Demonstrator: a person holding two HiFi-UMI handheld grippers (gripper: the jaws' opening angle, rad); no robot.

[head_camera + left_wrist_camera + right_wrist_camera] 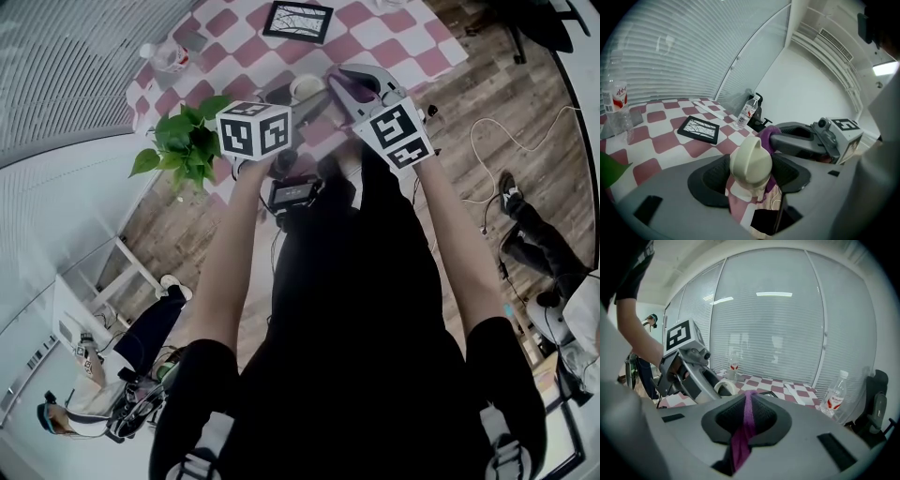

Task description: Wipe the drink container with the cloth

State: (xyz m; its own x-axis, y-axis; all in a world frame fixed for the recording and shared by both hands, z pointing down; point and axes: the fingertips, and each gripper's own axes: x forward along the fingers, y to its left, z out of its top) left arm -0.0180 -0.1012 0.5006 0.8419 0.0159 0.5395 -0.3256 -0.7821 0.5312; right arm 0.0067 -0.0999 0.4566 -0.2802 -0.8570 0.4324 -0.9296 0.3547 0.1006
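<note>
Left gripper clamps drink container (body unclear).

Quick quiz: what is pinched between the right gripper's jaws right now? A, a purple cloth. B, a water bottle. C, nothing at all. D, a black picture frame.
A: in the right gripper view a purple cloth is clamped between the closed pads of the right gripper, while the left gripper holds the cream-lidded drink container.
</note>
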